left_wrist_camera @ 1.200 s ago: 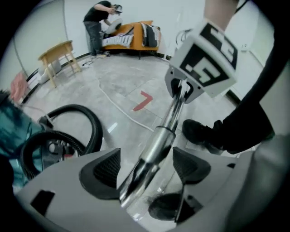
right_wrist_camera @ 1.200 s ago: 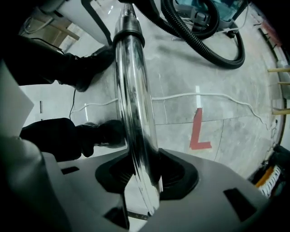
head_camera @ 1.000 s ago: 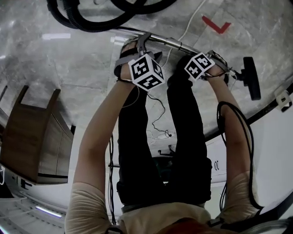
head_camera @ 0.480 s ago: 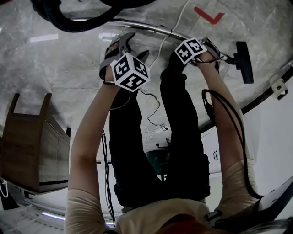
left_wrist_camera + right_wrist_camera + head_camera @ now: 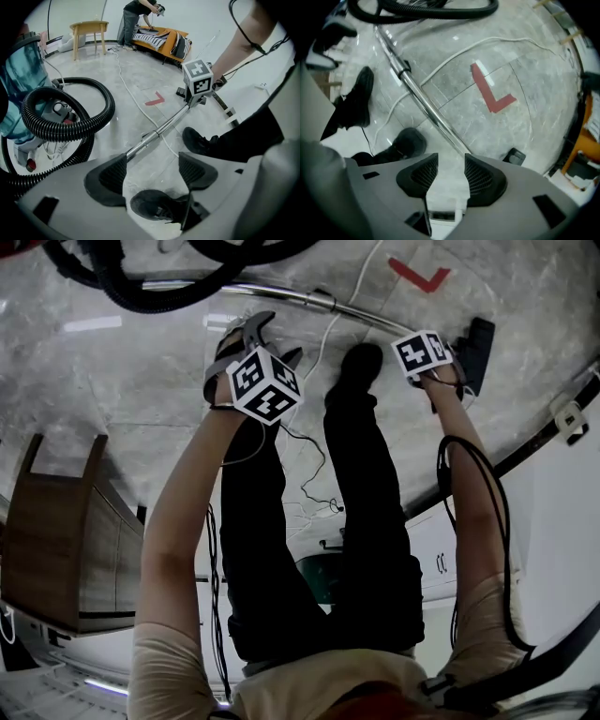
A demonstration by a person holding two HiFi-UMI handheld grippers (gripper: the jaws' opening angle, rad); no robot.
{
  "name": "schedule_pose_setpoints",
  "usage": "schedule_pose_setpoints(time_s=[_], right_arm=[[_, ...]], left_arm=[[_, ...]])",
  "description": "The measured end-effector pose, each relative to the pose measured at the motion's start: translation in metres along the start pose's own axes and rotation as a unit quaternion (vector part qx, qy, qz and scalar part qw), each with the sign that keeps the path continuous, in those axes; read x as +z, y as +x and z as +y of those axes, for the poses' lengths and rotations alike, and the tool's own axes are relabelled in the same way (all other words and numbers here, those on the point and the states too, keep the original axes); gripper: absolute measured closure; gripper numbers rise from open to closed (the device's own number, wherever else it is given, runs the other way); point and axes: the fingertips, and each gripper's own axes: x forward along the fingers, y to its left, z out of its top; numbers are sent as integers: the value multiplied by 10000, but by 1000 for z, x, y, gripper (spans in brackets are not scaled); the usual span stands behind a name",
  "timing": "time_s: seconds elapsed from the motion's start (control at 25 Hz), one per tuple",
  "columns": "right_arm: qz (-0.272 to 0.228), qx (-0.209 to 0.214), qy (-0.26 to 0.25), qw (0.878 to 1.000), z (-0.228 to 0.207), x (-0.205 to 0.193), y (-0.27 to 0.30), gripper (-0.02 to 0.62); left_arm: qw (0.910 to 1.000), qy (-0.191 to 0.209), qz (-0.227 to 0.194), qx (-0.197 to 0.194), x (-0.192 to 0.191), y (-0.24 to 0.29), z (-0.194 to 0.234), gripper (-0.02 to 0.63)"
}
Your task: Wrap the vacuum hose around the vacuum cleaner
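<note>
- Grey marbled floor (image 5: 141, 381) with a red L-shaped tape mark (image 5: 490, 91); wooden cabinet (image 5: 66, 540) at the left of the head view.
- Far end of the room, left gripper view: small wooden table (image 5: 89, 28), orange couch (image 5: 161, 37), and a person (image 5: 136, 18) bent over it.
- Black corrugated vacuum hose (image 5: 65, 126) lies in a loose loop on the floor in front of the teal translucent vacuum cleaner (image 5: 18, 89). Can't tell whether any of it goes round the body.
- Chrome wand tube (image 5: 417, 93) lies slantwise on the floor, and a thin white cord (image 5: 440, 65) crosses it.
- Black floor nozzle (image 5: 473, 348) sits just beyond the right gripper's marker cube in the head view.
- Left gripper (image 5: 152, 161): jaws wide apart, pointing steeply down. The near end of the tube runs behind the left pad (image 5: 110, 176). Between the pads there's only floor and a black shoe (image 5: 150, 206).
- Right gripper (image 5: 451, 159): jaws have just been opening and now stand partly apart, clamped on nothing. The tube passes out of sight behind the tip of the right-hand pad (image 5: 483, 180).
- Wearer stands with black trousers (image 5: 366, 521) and both arms stretched towards the tube.
</note>
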Motion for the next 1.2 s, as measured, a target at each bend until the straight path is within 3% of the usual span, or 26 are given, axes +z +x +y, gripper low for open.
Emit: schedule_pose_setpoints(time_s=[0.12,0.2,0.28,0.36,0.44,0.48,0.52,0.64,0.8,0.84,1.04,1.2], right_arm=[[-435,1001,705,9915,14,11,-25,426],[-834,1859,1041,9735,31,18,-57,426],[-1417,2606,1306,9460,41,27,-109,428],[-2135,3251,1583,9075,44,35,-177,438],[-2926,3738,1869,8601,40,41,-254,500],[-3323,3919,1994,8344,37,44,-292,575],[-3688,4076,2092,8088,35,47,-328,591],[-4496,4548,2116,7391,39,45,-425,591],[-5203,5495,1876,6262,54,18,-552,591],[-5310,5649,1791,6057,58,9,-578,591],[-5557,6125,1526,5411,76,-36,-674,591],[-5729,6185,1442,5181,80,-65,-723,591]], left_arm=[[10000,-43,-34,15,8,-14,-1,255],[10000,-63,-48,13,15,-31,-6,255],[10000,-84,-45,-1,23,-56,-13,255],[9999,-123,-50,-11,34,-90,-20,255],[9998,-161,-104,0,47,-130,-24,255],[9998,-159,-153,20,55,-149,-23,256],[9997,-139,-215,49,63,-168,-19,256],[9987,-135,-440,200,85,-222,-12,256],[9950,-356,-828,441,121,-294,-24,256],[9940,-381,-917,467,128,-311,-28,256],[9905,-557,-1128,547,149,-382,-61,256],[9870,-750,-1314,537,159,-422,-85,258]])
